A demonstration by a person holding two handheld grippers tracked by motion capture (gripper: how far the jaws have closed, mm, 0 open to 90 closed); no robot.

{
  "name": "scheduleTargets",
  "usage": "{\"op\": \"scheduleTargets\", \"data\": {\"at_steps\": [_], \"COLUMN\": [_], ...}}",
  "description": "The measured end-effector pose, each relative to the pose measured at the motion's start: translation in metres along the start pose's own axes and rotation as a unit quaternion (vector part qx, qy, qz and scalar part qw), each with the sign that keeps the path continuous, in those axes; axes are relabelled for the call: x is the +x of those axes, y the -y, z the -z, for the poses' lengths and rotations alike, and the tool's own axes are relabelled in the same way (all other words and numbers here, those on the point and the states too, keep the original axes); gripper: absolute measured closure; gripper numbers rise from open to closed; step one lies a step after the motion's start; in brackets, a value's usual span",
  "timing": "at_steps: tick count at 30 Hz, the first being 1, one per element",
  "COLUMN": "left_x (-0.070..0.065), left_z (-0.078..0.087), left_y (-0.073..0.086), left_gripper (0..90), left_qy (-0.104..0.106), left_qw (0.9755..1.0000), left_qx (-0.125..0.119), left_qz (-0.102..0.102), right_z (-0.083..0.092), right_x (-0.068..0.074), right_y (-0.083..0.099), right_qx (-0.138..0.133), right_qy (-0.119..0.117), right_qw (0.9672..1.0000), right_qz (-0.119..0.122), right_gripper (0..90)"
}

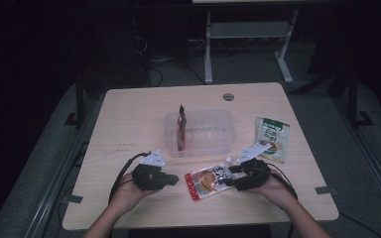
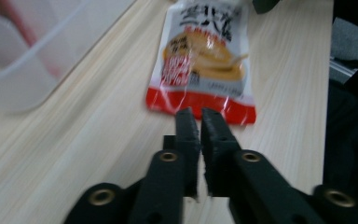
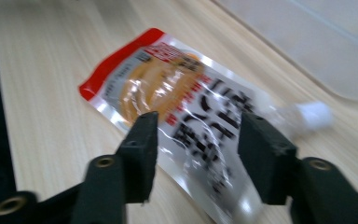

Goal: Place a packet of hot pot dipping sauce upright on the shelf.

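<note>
Spouted pouch [image 1: 208,181]: flat on the table [image 1: 129,124], between the grippers, just before the clear tub [image 1: 223,130]
Right gripper [image 3: 196,140]: jaws wide, straddling the pouch's spout end
Left gripper [image 2: 200,122]: jaws nearly together, empty, at the red edge
Advice: close on the pouch's flat body, not the spout

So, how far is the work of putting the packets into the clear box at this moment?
One red packet already stands in the clear box. In hand: the right gripper, open, straddles the red-and-white pouch lying on the table; the left gripper points at it, shut. The green packet lies beside the box, untouched.
</note>
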State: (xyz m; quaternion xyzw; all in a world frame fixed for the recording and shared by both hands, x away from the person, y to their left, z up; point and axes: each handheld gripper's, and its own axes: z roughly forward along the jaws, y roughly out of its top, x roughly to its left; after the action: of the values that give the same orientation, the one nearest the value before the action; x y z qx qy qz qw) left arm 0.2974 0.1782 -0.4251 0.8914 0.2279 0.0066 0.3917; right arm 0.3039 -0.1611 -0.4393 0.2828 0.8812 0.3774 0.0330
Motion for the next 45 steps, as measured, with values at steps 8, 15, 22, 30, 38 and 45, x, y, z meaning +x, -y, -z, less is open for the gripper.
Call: {"op": "scheduleTargets", "data": {"at_steps": [8,15,22,30,38,45], "left_x": [-0.011,-0.015,-0.011,-0.010,-0.011,-0.008], "left_z": [-0.018,-0.041,-0.071,-0.090,-0.104,-0.110], "left_y": [-0.023,-0.040,-0.053,-0.056,-0.055,-0.054], "left_gripper": [89.8,89.8,89.8,89.7,89.8,90.0], "left_qy": [0.021,0.030,0.026,0.021,0.022,0.019], "left_qw": [0.9997,0.9990,0.9990,0.9989,0.9987,0.9983], "left_qx": [0.004,0.014,0.019,0.026,0.033,0.044], "left_qz": [-0.015,-0.029,-0.033,-0.035,-0.032,-0.032], "right_z": [0.018,0.023,0.025,0.024,0.022,0.016], "right_x": [-0.008,-0.014,-0.018,-0.019,-0.019,-0.019], "right_y": [0.014,0.020,0.020,0.020,0.020,0.020], "right_qx": [-0.007,-0.004,-0.008,-0.004,0.002,0.010], "right_qy": [0.023,0.026,0.023,0.025,0.021,0.014], "right_qw": [0.9995,0.9992,0.9991,0.9989,0.9990,0.9992], "right_qz": [-0.019,-0.032,-0.034,-0.040,-0.040,-0.037], "right_gripper": [36.4,34.9,33.1,32.7,32.7,32.3]}}
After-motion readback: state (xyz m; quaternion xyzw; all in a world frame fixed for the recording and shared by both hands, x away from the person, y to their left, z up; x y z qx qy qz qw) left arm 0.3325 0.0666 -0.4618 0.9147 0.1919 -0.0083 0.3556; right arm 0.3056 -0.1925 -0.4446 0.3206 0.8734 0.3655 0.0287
